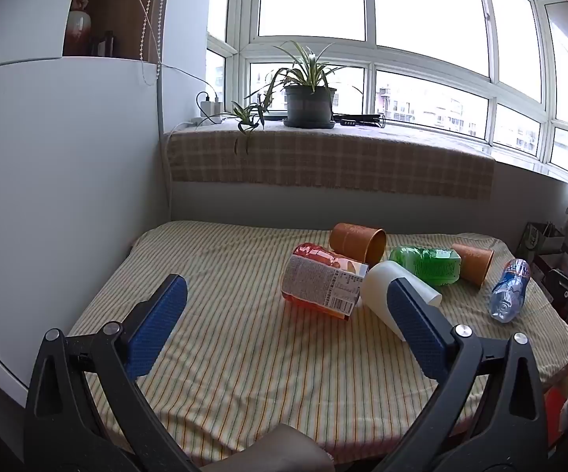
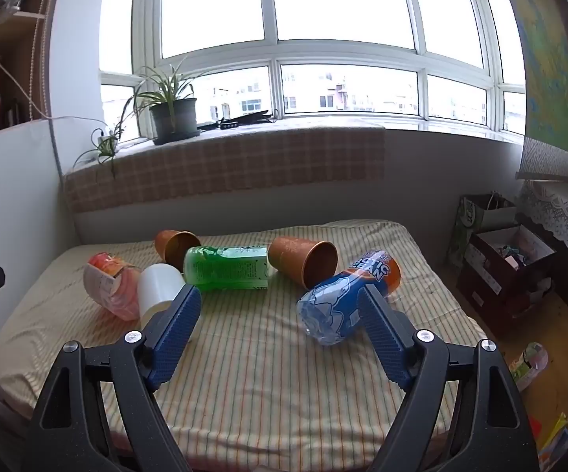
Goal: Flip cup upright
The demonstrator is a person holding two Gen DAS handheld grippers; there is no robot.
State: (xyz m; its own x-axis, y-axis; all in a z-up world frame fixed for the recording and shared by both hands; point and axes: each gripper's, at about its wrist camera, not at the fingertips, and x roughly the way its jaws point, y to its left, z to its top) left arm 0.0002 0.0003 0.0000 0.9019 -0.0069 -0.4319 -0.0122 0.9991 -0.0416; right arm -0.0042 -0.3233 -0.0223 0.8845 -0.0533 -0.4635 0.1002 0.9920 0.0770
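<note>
Three cups lie on their sides on the striped table cloth (image 1: pixel 244 354). A white cup (image 1: pixel 378 287) lies behind my left gripper's right finger; it also shows in the right wrist view (image 2: pixel 158 285). One orange cup (image 1: pixel 358 242) lies further back, seen also in the right wrist view (image 2: pixel 175 246). A second orange cup (image 1: pixel 472 263) lies to the right, seen also in the right wrist view (image 2: pixel 303 261). My left gripper (image 1: pixel 284 295) is open and empty, above the cloth short of the white cup. My right gripper (image 2: pixel 280 306) is open and empty above the cloth.
A red bottle (image 1: pixel 323 287), a green bottle (image 1: pixel 427 263) and a blue bottle (image 1: pixel 510 289) lie among the cups. In the right wrist view the blue bottle (image 2: pixel 335 303) lies just behind the right finger. A potted plant (image 1: pixel 309 98) stands on the sill. Boxes (image 2: pixel 508 263) stand right of the table.
</note>
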